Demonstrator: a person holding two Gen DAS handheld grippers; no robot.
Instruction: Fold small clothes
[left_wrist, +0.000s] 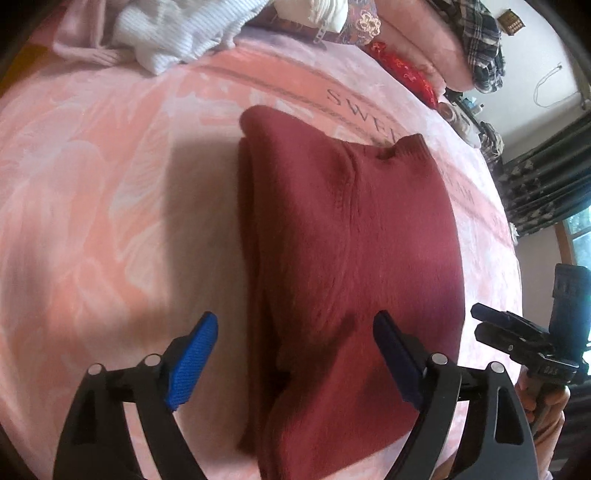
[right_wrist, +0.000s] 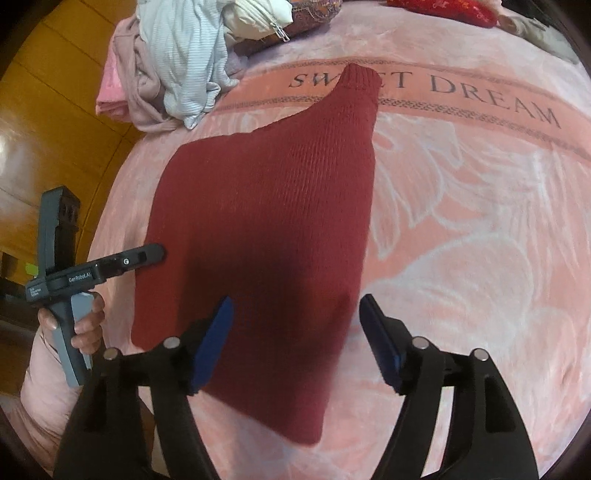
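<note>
With both the left hand-held gripper (left_wrist: 295, 354) and right hand-held gripper (right_wrist: 295, 341) wide and empty, I'd pinch the red sweater's (right_wrist: 266, 229) 6 o'clock hem on the bed (right_wrist: 461, 221) and fold toward 12 o'clock.

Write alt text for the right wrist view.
A dark red knit sweater lies folded on a pink blanket printed "SWEET DREAM". The open right tool hovers over its near edge, the left tool at its left side.

A dark red knitted sweater (left_wrist: 343, 266) lies folded lengthwise and flat on the pink bed blanket (left_wrist: 110, 166), its ribbed cuff end reaching onto the lettered band, unheld.
</note>
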